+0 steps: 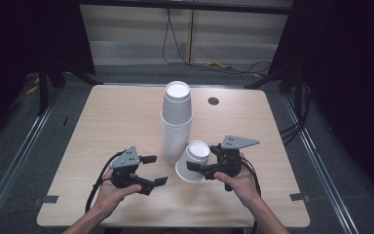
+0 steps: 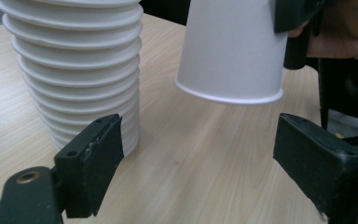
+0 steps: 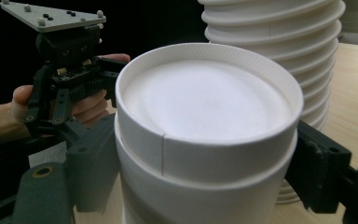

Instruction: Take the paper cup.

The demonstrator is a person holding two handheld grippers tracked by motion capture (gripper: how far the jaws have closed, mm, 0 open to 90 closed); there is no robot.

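Paper cup sits clamped in your right gripper, tilted beside the cup stack above the tabletop. Left gripper fingers are apart, empty. Keep squeeze light; don't bump the stack.

Stack of paper cups stands mid-bench, rims down. Your right gripper holds a single paper cup just right of the stack's base, near you. Your left gripper sits left of that cup, before the stack.
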